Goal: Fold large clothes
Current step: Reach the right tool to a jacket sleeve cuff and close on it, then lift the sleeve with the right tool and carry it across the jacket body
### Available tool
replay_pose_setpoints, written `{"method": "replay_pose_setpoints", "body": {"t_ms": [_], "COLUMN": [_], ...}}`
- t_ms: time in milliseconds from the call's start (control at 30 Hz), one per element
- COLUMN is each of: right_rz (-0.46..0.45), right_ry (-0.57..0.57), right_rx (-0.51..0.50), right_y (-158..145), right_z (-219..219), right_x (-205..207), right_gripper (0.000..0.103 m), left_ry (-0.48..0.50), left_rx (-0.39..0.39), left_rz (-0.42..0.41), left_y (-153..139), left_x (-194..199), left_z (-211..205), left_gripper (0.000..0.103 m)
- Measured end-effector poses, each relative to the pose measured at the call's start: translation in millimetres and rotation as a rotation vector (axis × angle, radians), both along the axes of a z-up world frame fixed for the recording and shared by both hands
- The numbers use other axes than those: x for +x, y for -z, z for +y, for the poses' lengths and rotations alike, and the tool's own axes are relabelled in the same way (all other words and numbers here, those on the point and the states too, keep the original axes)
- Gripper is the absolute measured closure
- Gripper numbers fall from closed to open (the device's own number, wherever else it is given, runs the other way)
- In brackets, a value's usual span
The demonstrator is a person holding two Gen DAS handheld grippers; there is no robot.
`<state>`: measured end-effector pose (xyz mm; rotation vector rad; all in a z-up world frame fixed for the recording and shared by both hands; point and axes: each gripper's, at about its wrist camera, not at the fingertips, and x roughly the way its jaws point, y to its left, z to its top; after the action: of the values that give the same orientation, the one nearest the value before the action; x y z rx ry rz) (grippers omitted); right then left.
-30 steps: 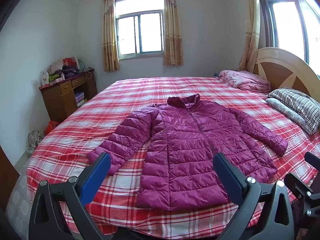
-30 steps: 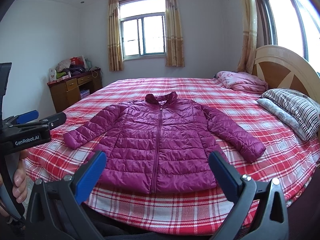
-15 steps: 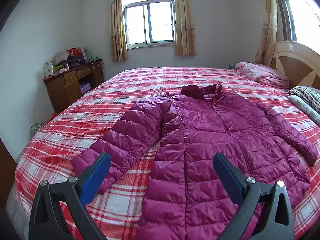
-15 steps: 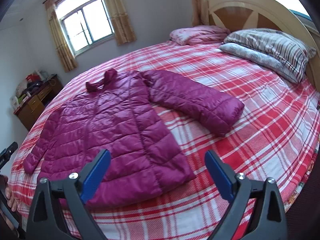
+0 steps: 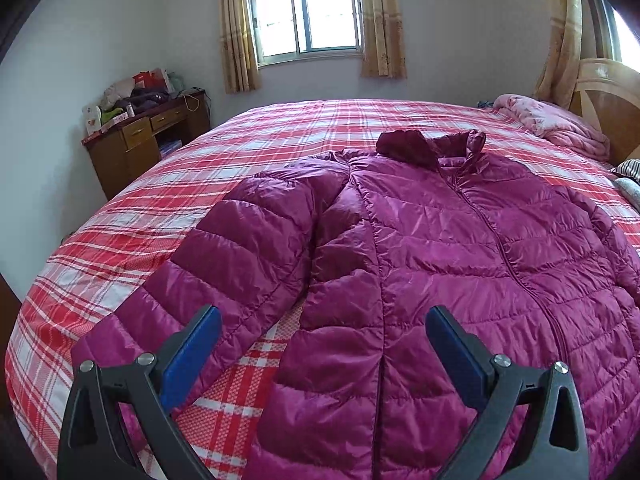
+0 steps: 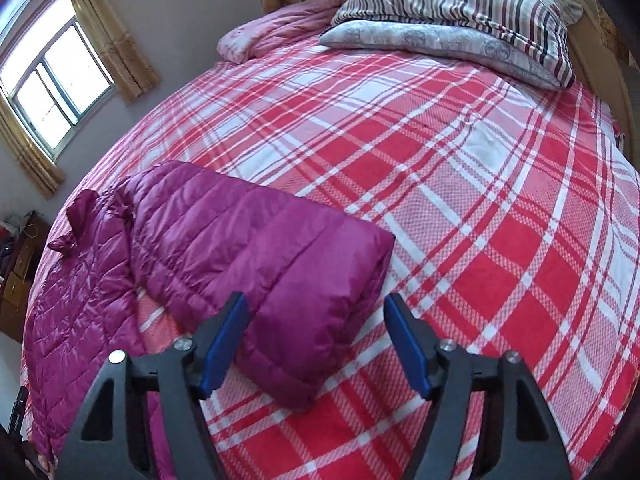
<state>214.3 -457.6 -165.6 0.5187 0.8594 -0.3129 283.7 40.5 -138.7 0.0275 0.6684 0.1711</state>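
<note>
The magenta quilted down jacket (image 5: 440,264) lies flat and zipped, front up, on the red plaid bed (image 5: 132,240), collar toward the far window and both sleeves spread out to the sides. Nothing is folded yet, so the step in hand looks like the approach for the first fold, a sleeve brought in over the body.

The left gripper (image 5: 320,344) hangs above the gap between the jacket's body and the left-hand sleeve (image 5: 224,276), its blue-padded fingers (image 5: 190,356) wide apart and empty. The right gripper (image 6: 316,340) sits just short of the cuff end of the other sleeve (image 6: 288,280), fingers likewise wide and gripping nothing (the cuff lies roughly between them).

The next move probably calls for lowering onto the cuff and pinching the slippery, puffy shell firmly before lifting.

Beyond lie a striped pillow (image 6: 460,12), a pink quilt (image 5: 556,128) and a cluttered wooden desk (image 5: 140,140).
</note>
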Motion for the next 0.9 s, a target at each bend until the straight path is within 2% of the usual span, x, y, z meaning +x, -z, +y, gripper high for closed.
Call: {"method": "replay_pose_setpoints", "body": {"t_ms": [167, 200, 300, 433, 600, 767, 900], "right_rz": [0.021, 0.029, 0.033, 0.03, -0.003, -0.092, -0.186], "right_ry": [-0.052, -0.074, -0.115, -0.071, -0.039, -0.049, -0.087], "right_rx": [-0.03, -0.048, -0.103, -0.203, -0.31, -0.415, -0.529], "right_y": [4.6, 5.3, 4.0, -10.9, -44.9, -89.1, -125.8], "right_z": [8.4, 11.9, 13.7, -1.7, -10.3, 9.6, 44.3], "right_x": [12.2, 14.4, 18.4, 24.5, 40.1, 54.7, 62.1], "right_gripper": [0.057, 0.066, 0.084, 0.089, 0.09, 0.091, 0.091], "left_ry": [-0.015, -0.018, -0.034, -0.036, -0.041, -0.028, -0.029], "left_rx": [0.009, 0.015, 0.04, -0.007, -0.051, -0.092, -0.075], "left_rz": [0.026, 0.034, 0.074, 0.088, 0.082, 0.041, 0.011], "left_y": [13.0, 16.9, 30.0, 35.7, 26.2, 10.5, 3.5], "left_x": [20.5, 23.4, 31.3, 31.1, 27.8, 21.8, 21.5], "left_z": [3.0, 3.6, 5.7, 15.4, 22.9, 29.2, 30.8], "left_gripper": [0.001, 0.001, 0.001, 0.001, 0.001, 0.001, 0.001]}}
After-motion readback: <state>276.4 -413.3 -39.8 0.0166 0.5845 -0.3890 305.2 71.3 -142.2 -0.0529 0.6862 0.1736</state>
